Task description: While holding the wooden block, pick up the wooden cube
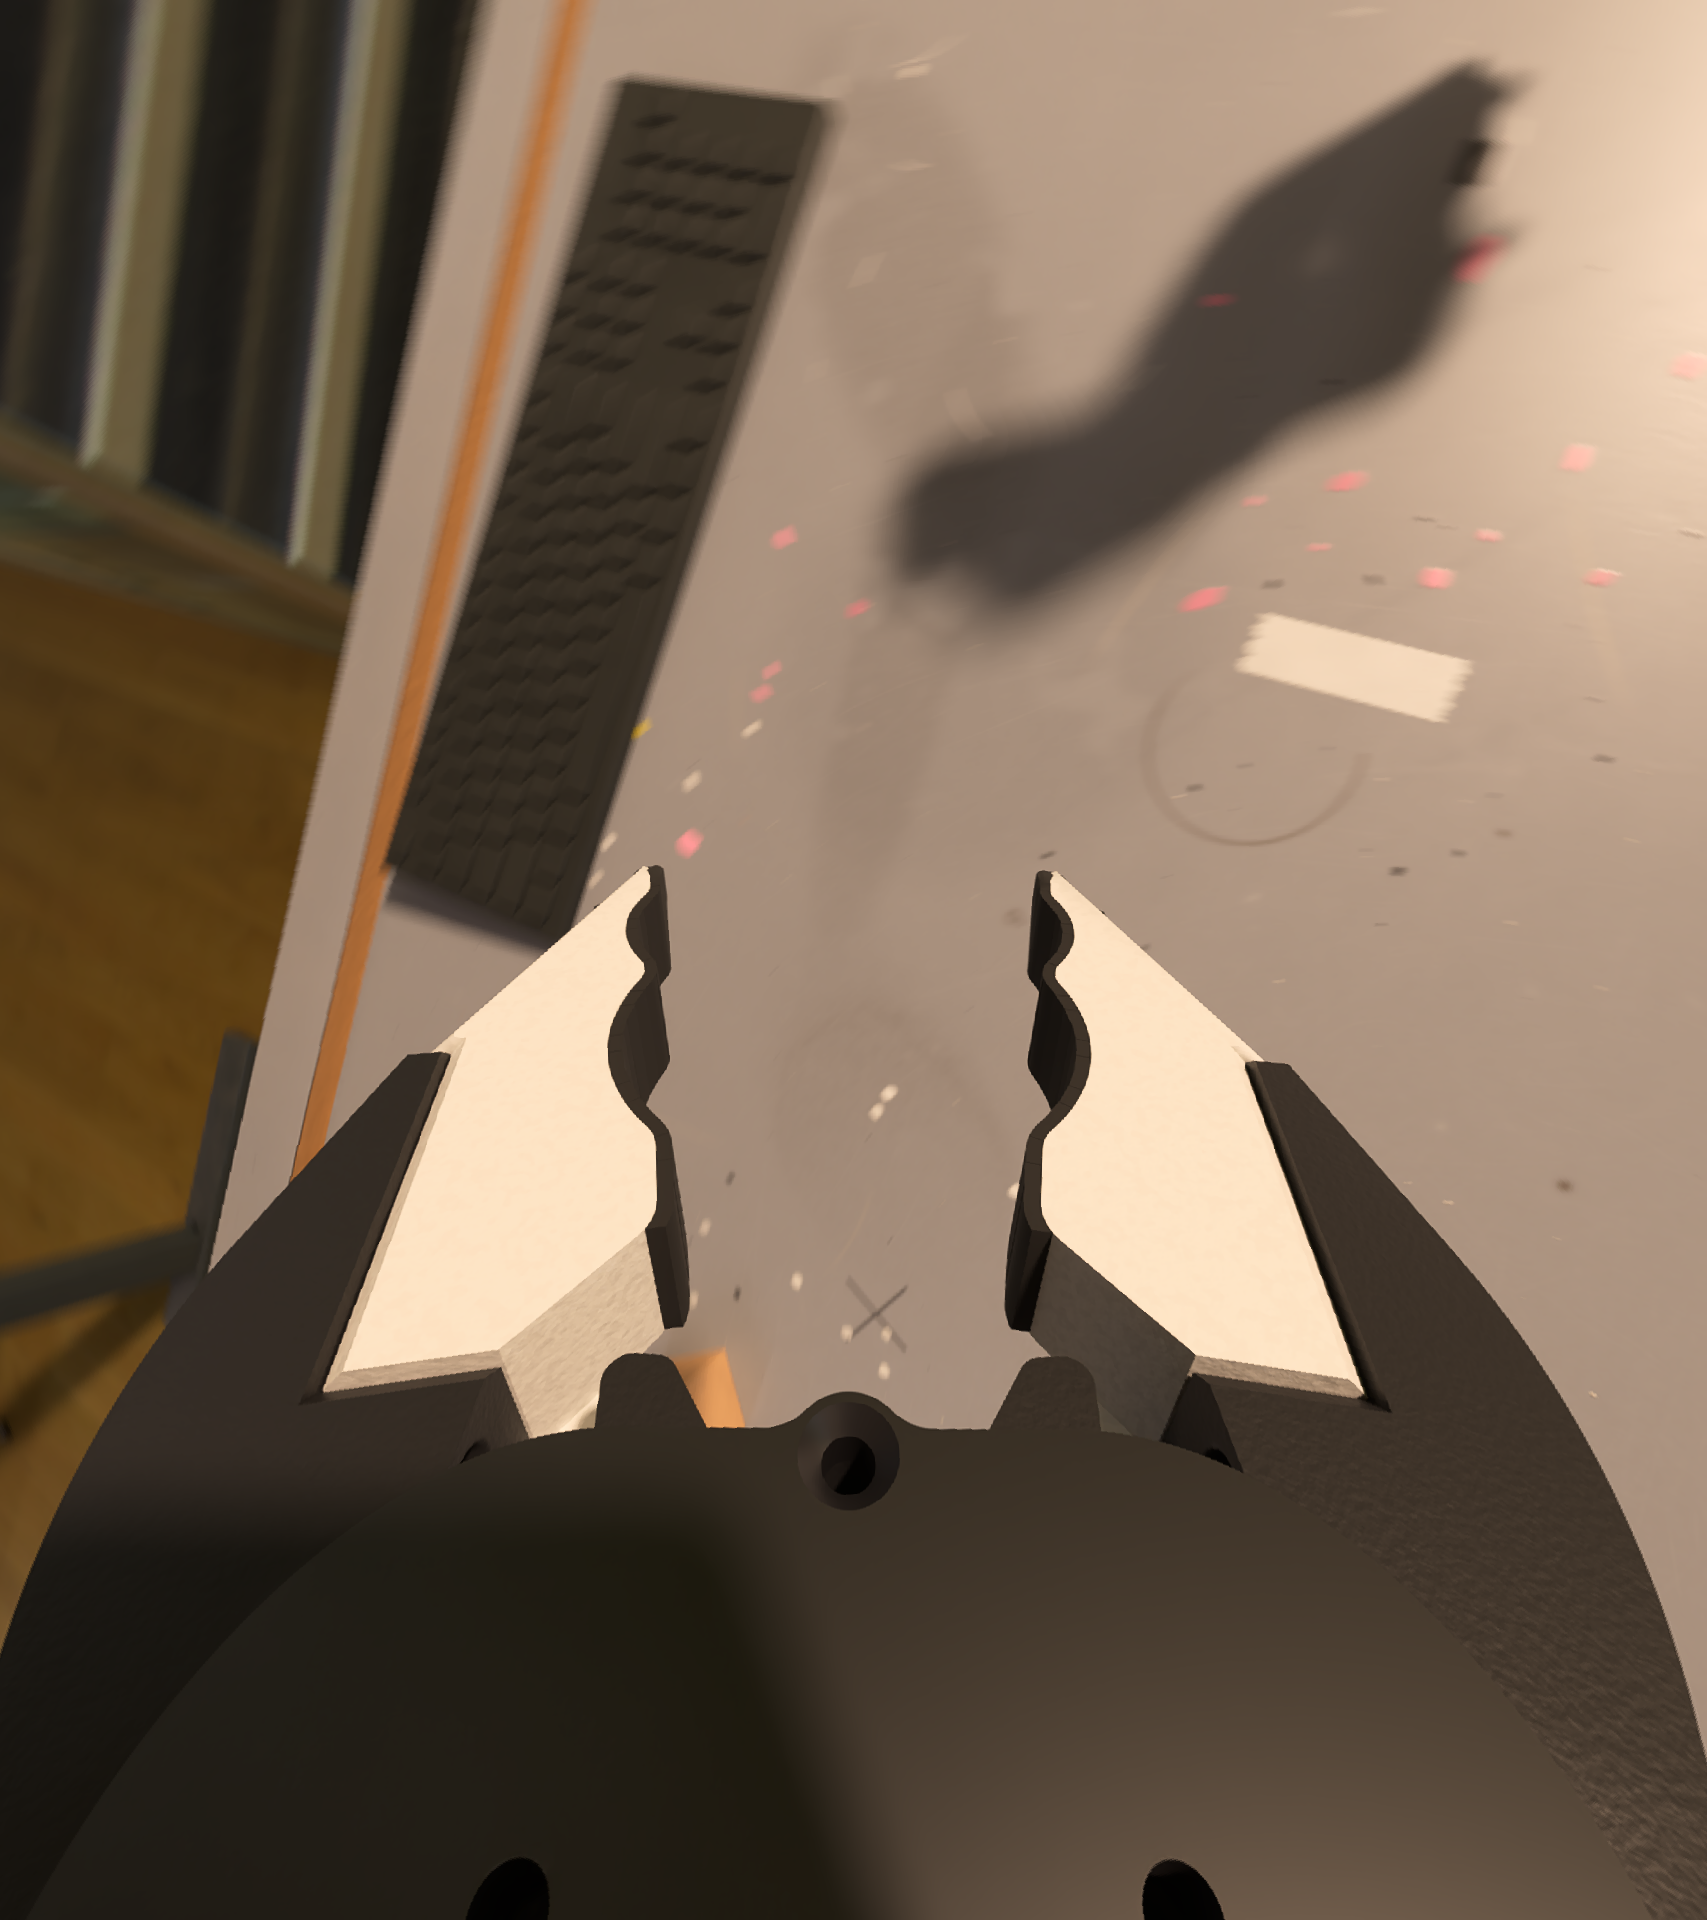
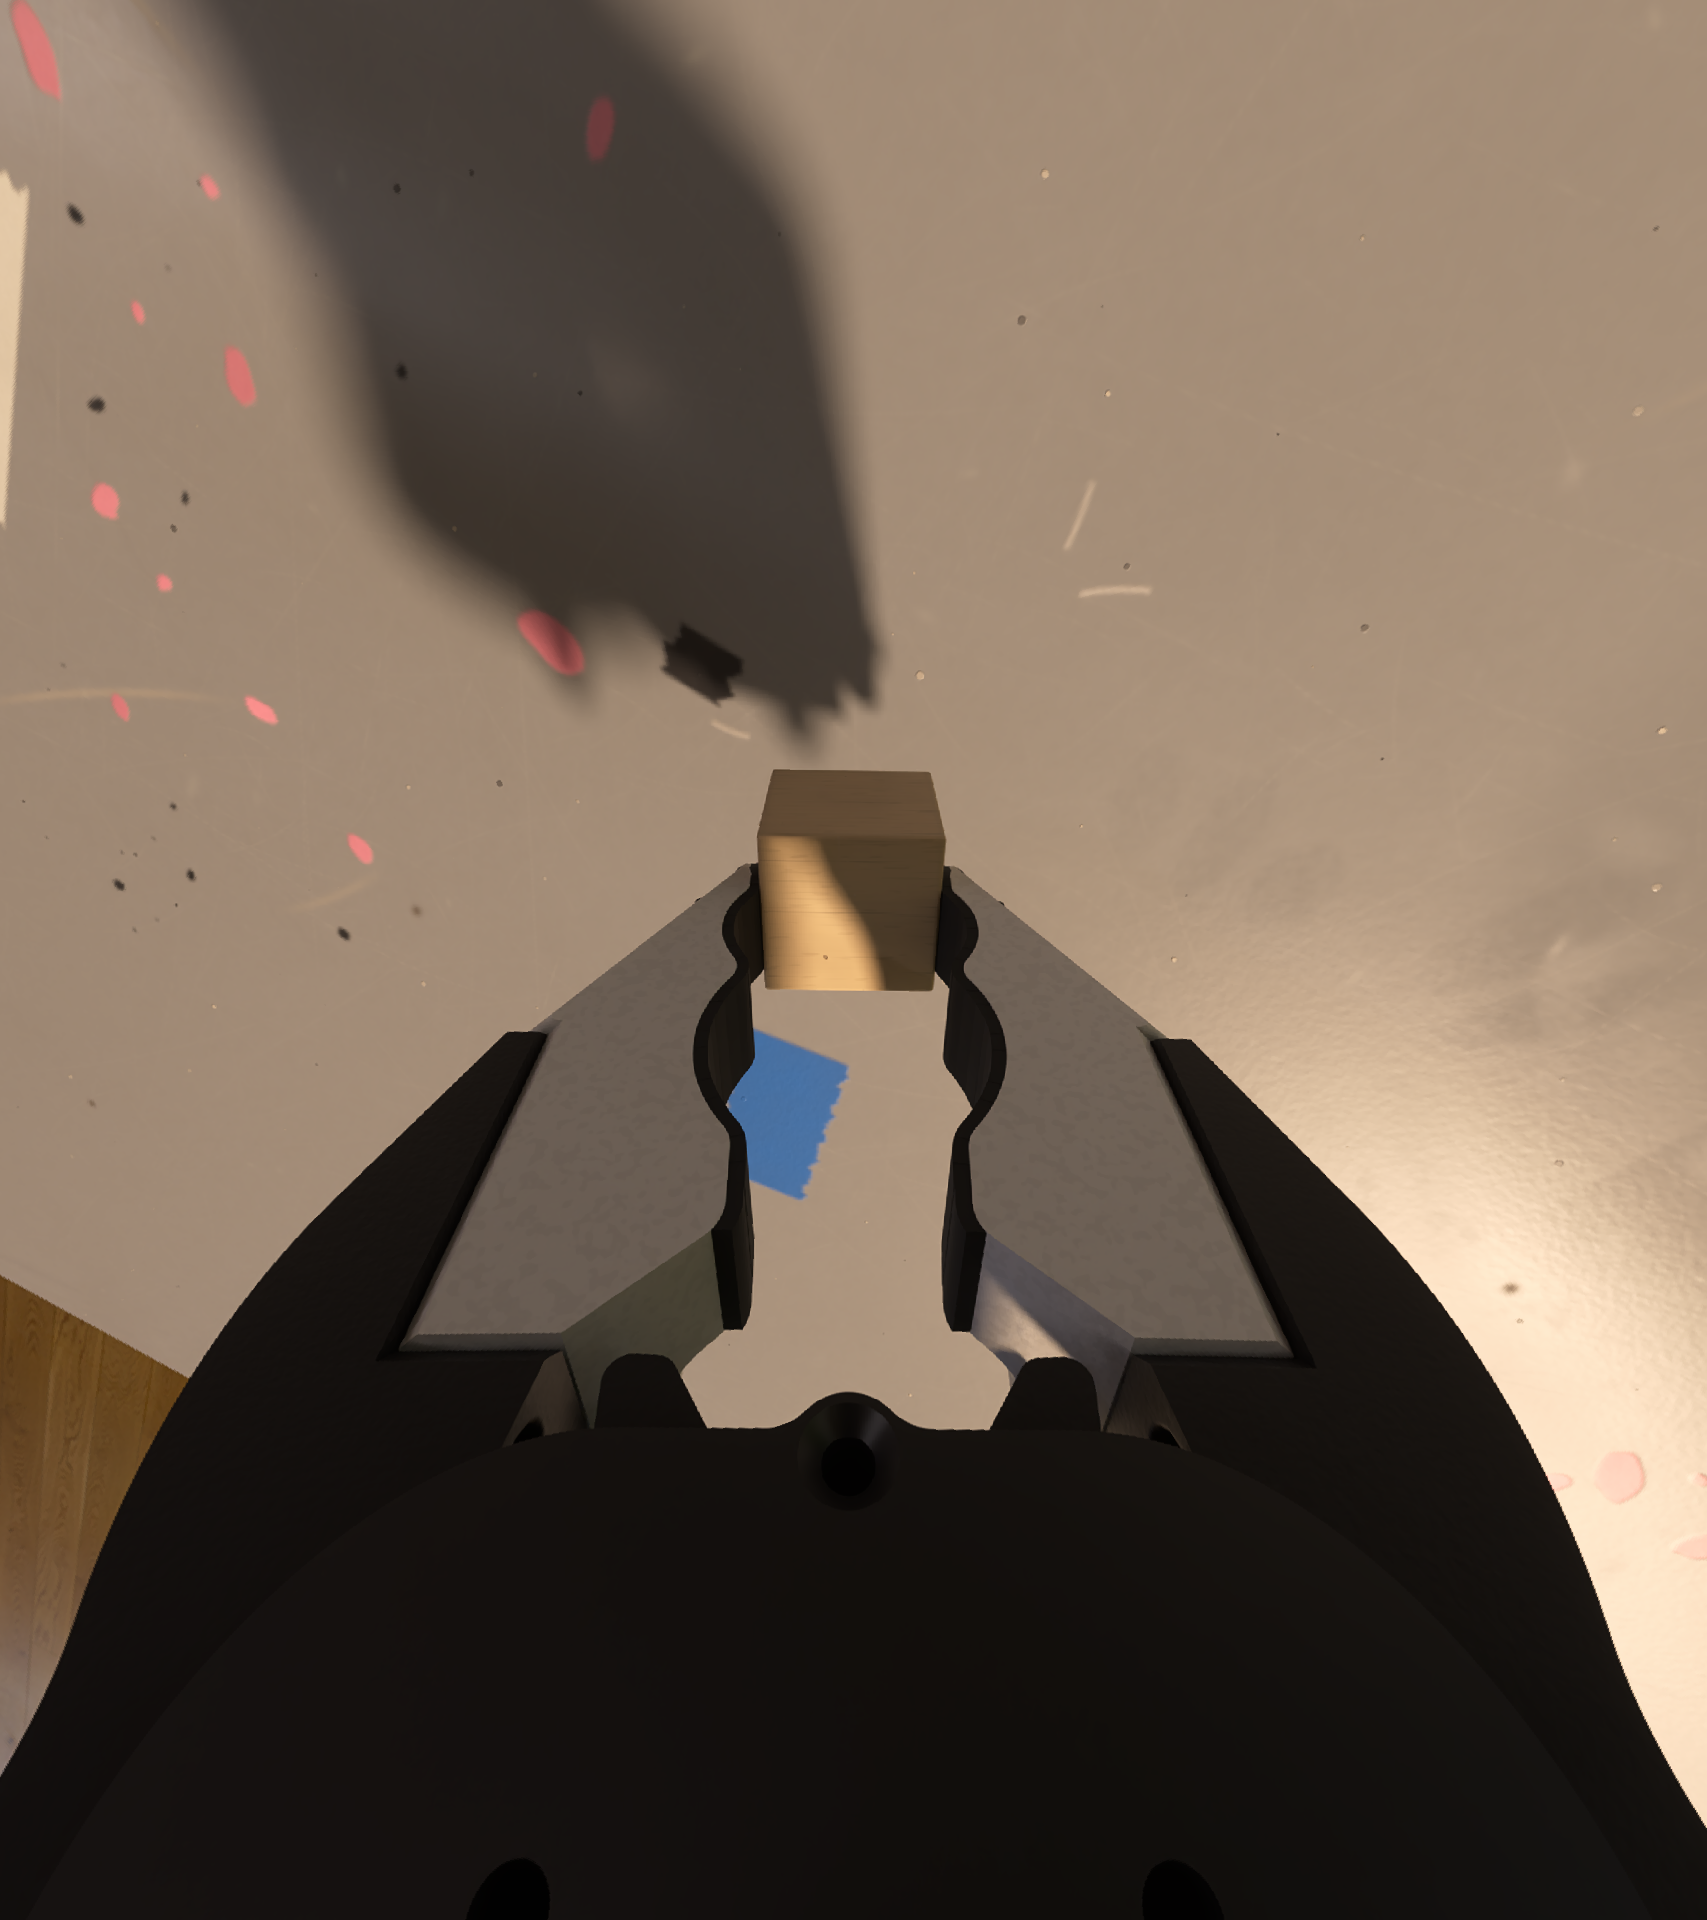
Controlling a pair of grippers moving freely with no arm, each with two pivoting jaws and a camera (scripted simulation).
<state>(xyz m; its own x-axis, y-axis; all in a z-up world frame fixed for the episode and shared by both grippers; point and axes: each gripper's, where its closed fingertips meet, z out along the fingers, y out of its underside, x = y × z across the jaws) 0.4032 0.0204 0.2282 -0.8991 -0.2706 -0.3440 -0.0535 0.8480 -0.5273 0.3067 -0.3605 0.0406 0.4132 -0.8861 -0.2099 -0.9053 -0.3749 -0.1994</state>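
The wooden block [image 2: 849, 883] sits clamped between the tips of your right gripper [image 2: 849, 925], lifted off the table [image 2: 1348, 520]. Your left gripper [image 1: 849, 904] is spread apart, empty, with a keyboard [image 1: 610, 499] ahead-left.

An office or lab desk: a paint-flecked beige tabletop [image 1: 1244, 935], a black flat keyboard [image 1: 620, 499], wooden plank flooring [image 1: 80, 935].

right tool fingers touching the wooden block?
Touching. The right wrist view shows the wooden block clamped at the tips of the right tool: both fingers press its side faces with no gap, and it hangs clear above the table.
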